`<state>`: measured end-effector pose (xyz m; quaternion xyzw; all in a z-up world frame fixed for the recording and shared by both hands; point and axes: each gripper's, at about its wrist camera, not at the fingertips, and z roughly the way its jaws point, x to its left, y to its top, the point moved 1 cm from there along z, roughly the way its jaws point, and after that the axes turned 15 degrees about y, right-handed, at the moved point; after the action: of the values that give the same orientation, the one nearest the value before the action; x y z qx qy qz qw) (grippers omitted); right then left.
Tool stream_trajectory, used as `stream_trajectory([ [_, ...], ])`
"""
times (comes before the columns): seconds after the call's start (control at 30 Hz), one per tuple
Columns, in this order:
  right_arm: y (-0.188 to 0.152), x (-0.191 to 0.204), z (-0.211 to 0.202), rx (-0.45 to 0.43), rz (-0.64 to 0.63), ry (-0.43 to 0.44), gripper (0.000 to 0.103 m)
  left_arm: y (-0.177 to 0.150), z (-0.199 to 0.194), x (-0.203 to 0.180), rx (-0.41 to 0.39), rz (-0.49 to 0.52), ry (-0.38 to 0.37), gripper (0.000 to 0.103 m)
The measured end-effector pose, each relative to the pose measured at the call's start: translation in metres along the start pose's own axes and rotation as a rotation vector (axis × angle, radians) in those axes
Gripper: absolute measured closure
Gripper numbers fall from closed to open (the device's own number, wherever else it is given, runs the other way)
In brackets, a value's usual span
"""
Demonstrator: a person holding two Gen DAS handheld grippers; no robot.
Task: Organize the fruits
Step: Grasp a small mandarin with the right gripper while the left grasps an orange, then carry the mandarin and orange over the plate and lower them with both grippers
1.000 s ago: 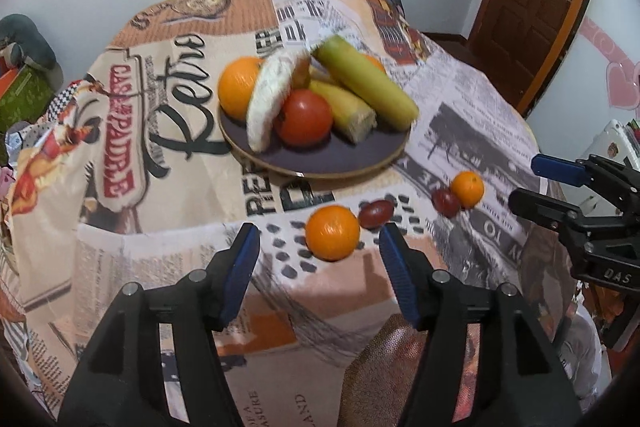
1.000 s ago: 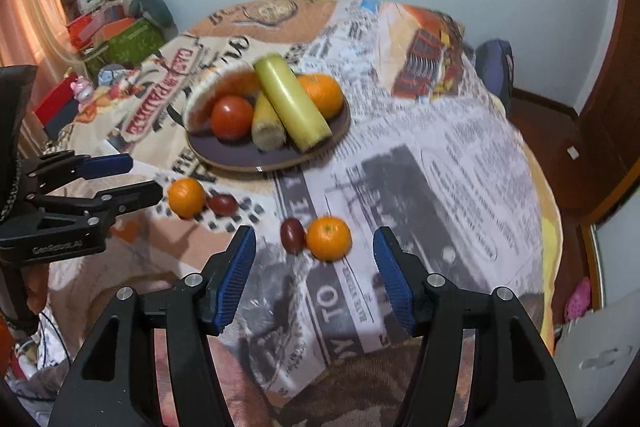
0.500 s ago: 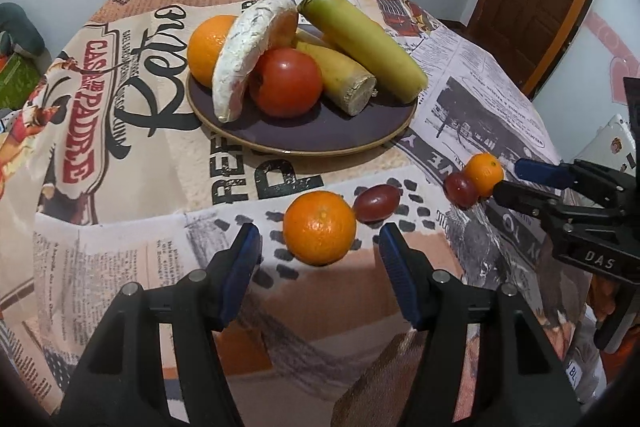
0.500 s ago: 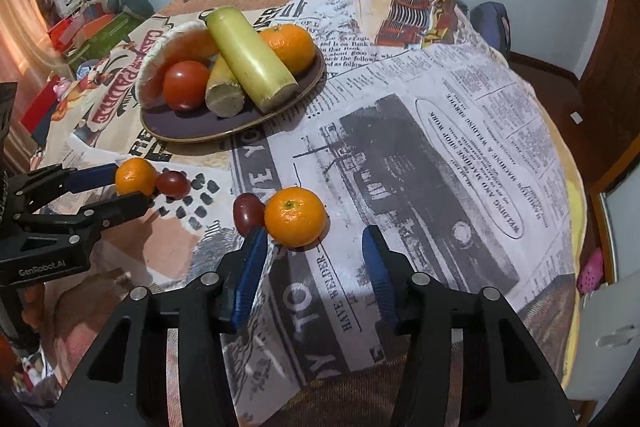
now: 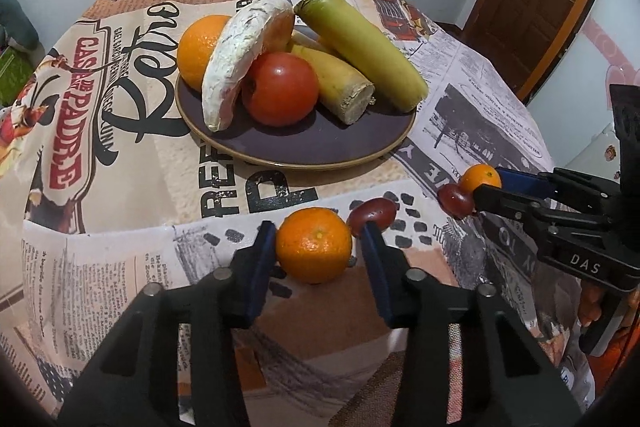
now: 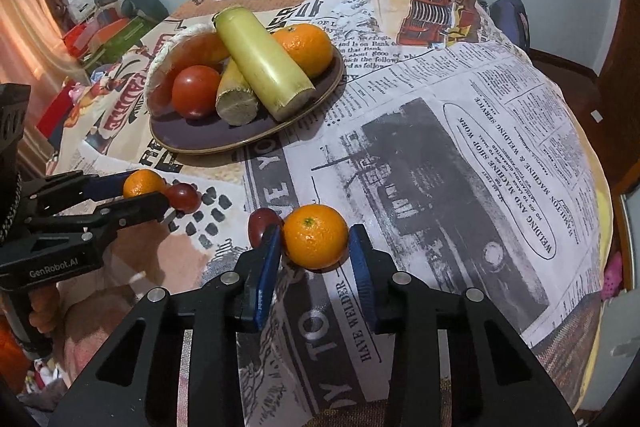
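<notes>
Desk under newsprint cloth carries a dark plate of fruit. My left tongs stand apart around one tangerine, a grape just past the right pad. My right tongs likewise straddle a second tangerine, unclamped, grape beside.

4 oranges: 2 on plate at upper centre, 2 on cloth lower down. 2 dark red grapes, 1 tomato, 2 yellow-green stalks, 1 white-rind slice. 2 grippers.
</notes>
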<state>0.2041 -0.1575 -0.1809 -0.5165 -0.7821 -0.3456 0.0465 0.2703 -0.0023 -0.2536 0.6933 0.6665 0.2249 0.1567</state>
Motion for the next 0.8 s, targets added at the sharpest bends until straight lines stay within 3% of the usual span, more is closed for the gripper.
stream_trajectory([
  [0.3, 0.002, 0.002, -0.007, -0.018, 0.004, 0.002, 0.072, -0.002, -0.004, 0.003, 0.000, -0.004, 0.002, 0.066],
  [0.8, 0.033, 0.028, -0.014, -0.079, -0.062, 0.021, 0.072, 0.014, -0.029, 0.018, -0.071, -0.035, 0.020, 0.066],
])
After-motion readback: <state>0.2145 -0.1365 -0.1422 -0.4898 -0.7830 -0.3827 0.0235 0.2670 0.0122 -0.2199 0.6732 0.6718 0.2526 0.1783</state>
